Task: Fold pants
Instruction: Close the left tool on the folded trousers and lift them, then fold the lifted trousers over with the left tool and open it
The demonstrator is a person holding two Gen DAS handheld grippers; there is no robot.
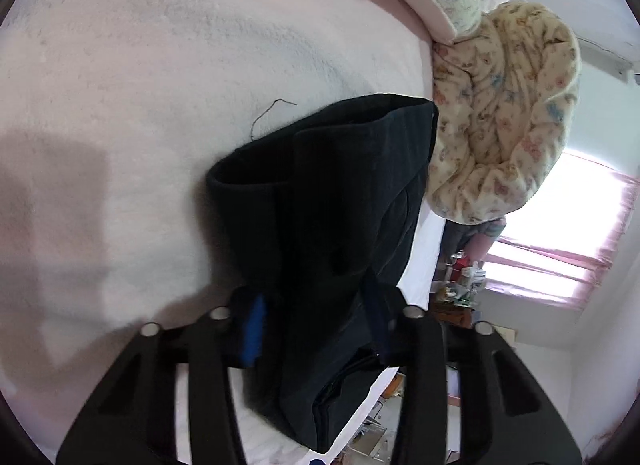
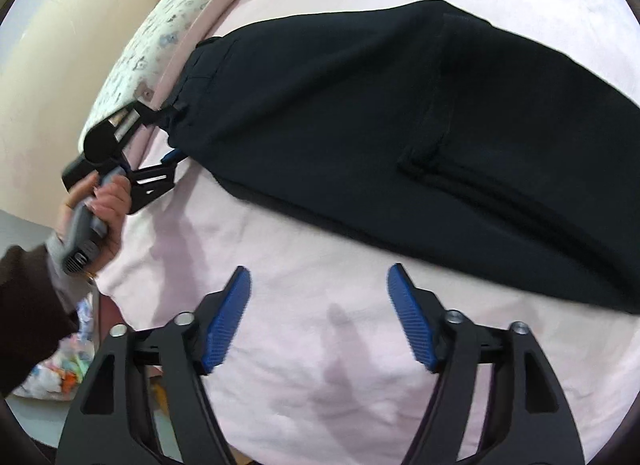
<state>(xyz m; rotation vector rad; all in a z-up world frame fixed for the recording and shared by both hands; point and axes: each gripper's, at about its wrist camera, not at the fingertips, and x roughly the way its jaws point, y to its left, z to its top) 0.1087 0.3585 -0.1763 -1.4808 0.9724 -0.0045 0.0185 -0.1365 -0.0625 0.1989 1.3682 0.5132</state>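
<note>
While left gripper [image 2: 174, 133] fingers straddle pants [image 2: 400, 125] waistband, right gripper [image 2: 318, 317] fingers spread

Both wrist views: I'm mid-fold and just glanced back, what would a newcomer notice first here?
The black pants dominate, lying folded across the pink sheet. In the right wrist view the left gripper sits at their waist end, its jaws around the cloth, while the right gripper hangs open over bare sheet just short of the pants. A cream printed quilt is bundled just beyond the pants in the left wrist view.
</note>
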